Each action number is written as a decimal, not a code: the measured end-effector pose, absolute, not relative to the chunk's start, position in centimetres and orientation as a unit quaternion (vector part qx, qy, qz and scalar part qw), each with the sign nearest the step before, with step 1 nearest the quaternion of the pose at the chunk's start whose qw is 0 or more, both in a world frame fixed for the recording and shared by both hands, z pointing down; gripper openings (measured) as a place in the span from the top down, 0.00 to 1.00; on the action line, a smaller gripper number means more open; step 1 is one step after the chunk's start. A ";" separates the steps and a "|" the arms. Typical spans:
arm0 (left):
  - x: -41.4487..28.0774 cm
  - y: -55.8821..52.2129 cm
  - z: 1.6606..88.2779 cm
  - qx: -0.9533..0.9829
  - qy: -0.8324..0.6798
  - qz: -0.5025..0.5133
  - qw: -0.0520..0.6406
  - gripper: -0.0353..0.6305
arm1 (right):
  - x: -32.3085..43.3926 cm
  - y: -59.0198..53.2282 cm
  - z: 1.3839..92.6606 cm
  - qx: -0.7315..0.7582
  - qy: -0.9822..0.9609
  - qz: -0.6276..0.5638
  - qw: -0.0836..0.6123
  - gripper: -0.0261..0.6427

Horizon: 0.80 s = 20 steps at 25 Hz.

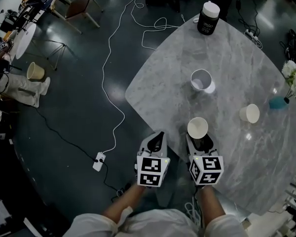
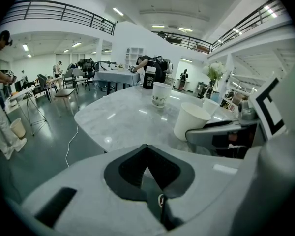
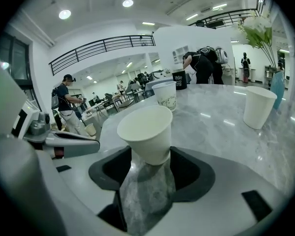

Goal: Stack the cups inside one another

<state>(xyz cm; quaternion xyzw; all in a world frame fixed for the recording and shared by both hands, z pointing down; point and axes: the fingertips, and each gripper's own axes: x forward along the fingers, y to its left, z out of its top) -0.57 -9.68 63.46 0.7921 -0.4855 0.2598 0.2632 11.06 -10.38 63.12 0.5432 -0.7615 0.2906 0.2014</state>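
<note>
Three cups stand apart on the marble table (image 1: pixel 158 78): a plain white cup (image 1: pixel 198 127) nearest the person, a printed cup (image 1: pixel 202 79) farther out toward the middle, and a second plain cup (image 1: pixel 249 113) off to the right. The right gripper (image 1: pixel 200 141) has its jaws spread wide with the nearest cup's base standing between them, and the pads do not seem to press on it (one side appears to show a sliver of gap). The left gripper (image 1: pixel 157 136) hangs near the table's edge, jaws closed together on nothing. The step in hand looks like taking that nearest cup, so close gently and low on the wall, where a thin cup is stiffest; a hard squeeze near the rim would likely oval it and spoil the nesting. Keep it upright on the lift, bring it squarely over another cup and lower it straight in. The idle left gripper could steady the receiving cup if it skids.
</note>
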 end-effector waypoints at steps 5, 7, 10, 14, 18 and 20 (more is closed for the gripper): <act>-0.8 -9.9 63.5 0.789 -0.490 0.259 0.265 0.95 | 11.2 -10.9 63.0 0.549 -0.760 0.285 0.199 0.65; -0.8 -10.0 63.4 0.789 -0.491 0.258 0.265 0.95 | 11.4 -10.9 62.9 0.550 -0.760 0.282 0.200 0.65; -0.7 -10.1 63.2 0.789 -0.491 0.254 0.266 0.95 | 11.6 -10.9 62.8 0.551 -0.760 0.279 0.201 0.65; -0.5 -10.4 63.3 0.790 -0.491 0.251 0.267 0.95 | 11.7 -11.0 62.5 0.552 -0.761 0.278 0.196 0.65; -0.2 -10.6 63.2 0.791 -0.490 0.252 0.268 0.95 | 12.0 -11.1 62.1 0.555 -0.760 0.278 0.194 0.65; -0.1 -10.7 63.0 0.791 -0.490 0.250 0.268 0.95 | 12.1 -11.1 61.8 0.557 -0.759 0.278 0.192 0.65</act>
